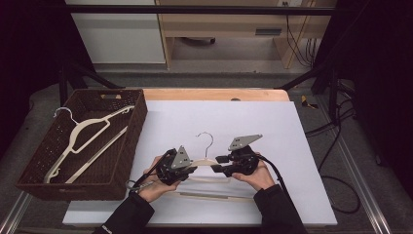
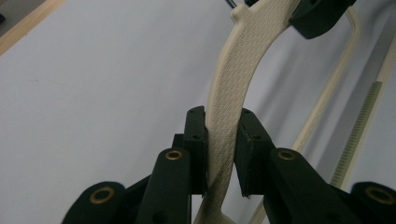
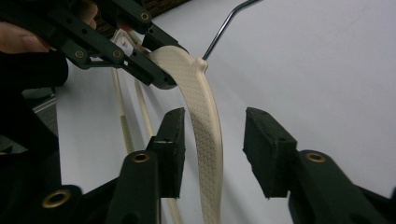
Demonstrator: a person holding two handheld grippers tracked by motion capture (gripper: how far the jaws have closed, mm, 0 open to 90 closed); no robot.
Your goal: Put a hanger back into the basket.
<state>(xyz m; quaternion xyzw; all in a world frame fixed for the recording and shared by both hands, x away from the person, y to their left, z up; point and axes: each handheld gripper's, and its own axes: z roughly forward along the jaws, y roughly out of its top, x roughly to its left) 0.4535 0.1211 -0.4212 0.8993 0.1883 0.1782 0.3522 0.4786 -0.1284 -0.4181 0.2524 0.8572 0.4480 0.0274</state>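
**Left grip on the hanger, right jaws apart**

Closest to me are my own two forearms in dark sleeves, coming in from the near edge of the table. My left gripper [image 1: 191, 169] has its jaws pinched on the left shoulder of the cream hanger [image 1: 209, 162]; in the left gripper view both pads press flat on the textured arm [image 2: 224, 140], one on each side. My right gripper [image 1: 219, 163] sits just right of the hanger's neck. Its jaws stand apart: in the right gripper view the hanger's other shoulder [image 3: 205, 140] runs between them, just beside the left pad and clear of the right one, so nothing is clamped there.

That hanger is over the white sheet [image 1: 292, 146], near its front edge and between my hands, its wire hook [image 1: 207, 140] pointing away from me. Whether its lower bar rests on the sheet I cannot tell.

Well apart to the left, a brown basket [image 1: 139, 126] sits beside the sheet with a second hanger [image 1: 85, 136] lying inside it.
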